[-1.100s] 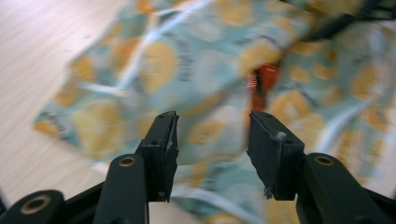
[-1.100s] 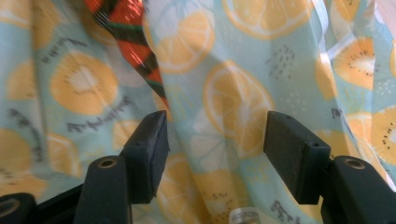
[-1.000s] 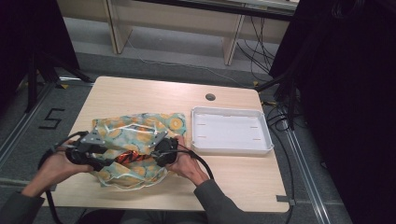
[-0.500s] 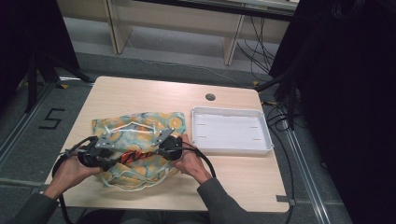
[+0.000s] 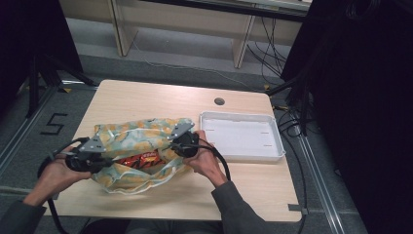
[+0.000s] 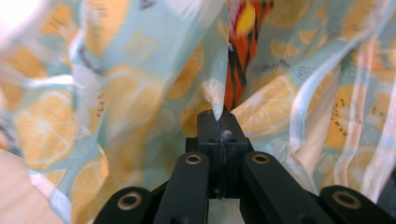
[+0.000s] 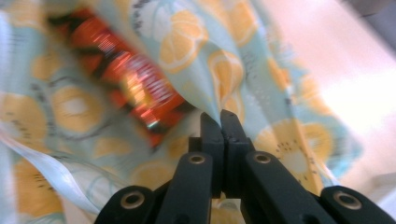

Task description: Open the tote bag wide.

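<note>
A pale blue cloth bag [image 5: 139,141] printed with orange slices lies on the table's left half, its mouth facing me. My left gripper [image 5: 104,162] pinches the bag's left edge, and in the left gripper view [image 6: 219,119] the jaws are shut on a fold of the cloth [image 6: 140,93]. My right gripper [image 5: 178,146] holds the right edge; the right gripper view [image 7: 220,122] shows its jaws shut on the fabric [image 7: 224,60]. A red and orange snack packet [image 5: 139,160] [image 6: 243,42] [image 7: 126,74] lies inside the opened mouth.
A white rectangular tray [image 5: 241,136] with nothing in it sits at the table's right. A round cable hole [image 5: 219,101] lies near the far edge. Black cables [image 5: 221,163] trail from both grippers toward me. Bare wooden tabletop [image 5: 146,97] stretches behind the bag.
Both grippers have pulled apart along the bag's rim, the left toward me and leftward. The mouth stands wider and the red packet inside shows more.
</note>
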`<action>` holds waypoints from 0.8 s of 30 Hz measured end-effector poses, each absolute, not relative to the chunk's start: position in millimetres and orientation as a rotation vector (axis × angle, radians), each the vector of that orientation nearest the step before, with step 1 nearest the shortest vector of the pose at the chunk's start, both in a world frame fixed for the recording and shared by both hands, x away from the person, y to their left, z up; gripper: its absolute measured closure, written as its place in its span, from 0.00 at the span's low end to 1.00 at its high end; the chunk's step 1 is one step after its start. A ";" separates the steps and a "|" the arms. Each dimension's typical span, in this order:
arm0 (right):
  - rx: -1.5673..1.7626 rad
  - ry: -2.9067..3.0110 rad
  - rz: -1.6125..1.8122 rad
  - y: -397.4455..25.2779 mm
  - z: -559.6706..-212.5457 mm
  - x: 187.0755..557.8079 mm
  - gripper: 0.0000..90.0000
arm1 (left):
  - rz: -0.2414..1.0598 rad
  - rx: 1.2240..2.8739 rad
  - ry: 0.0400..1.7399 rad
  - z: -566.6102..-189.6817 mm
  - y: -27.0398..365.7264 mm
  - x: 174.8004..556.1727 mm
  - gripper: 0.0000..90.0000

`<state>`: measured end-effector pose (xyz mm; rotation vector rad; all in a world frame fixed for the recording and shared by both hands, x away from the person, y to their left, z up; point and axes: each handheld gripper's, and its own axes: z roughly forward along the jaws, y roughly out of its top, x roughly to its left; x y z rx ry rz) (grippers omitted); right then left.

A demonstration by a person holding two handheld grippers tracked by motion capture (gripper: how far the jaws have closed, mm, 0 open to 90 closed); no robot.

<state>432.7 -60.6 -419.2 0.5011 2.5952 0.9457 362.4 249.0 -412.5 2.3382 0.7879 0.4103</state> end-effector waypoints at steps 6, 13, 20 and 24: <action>0.517 2.441 0.952 -55.2 -414.7 451.8 1.00 | 0.436 2.267 0.883 -411.7 269.7 380.6 1.00; 0.541 2.530 0.737 -29.6 -453.5 473.3 1.00 | 0.330 2.351 0.992 -455.7 269.5 402.8 1.00; 0.593 2.559 0.804 -29.0 -453.1 462.4 0.78 | 0.330 2.330 0.987 -451.8 263.9 400.6 0.99; 0.538 2.569 0.997 -29.8 -418.6 436.8 0.67 | 0.336 2.327 0.978 -447.7 263.6 400.4 0.99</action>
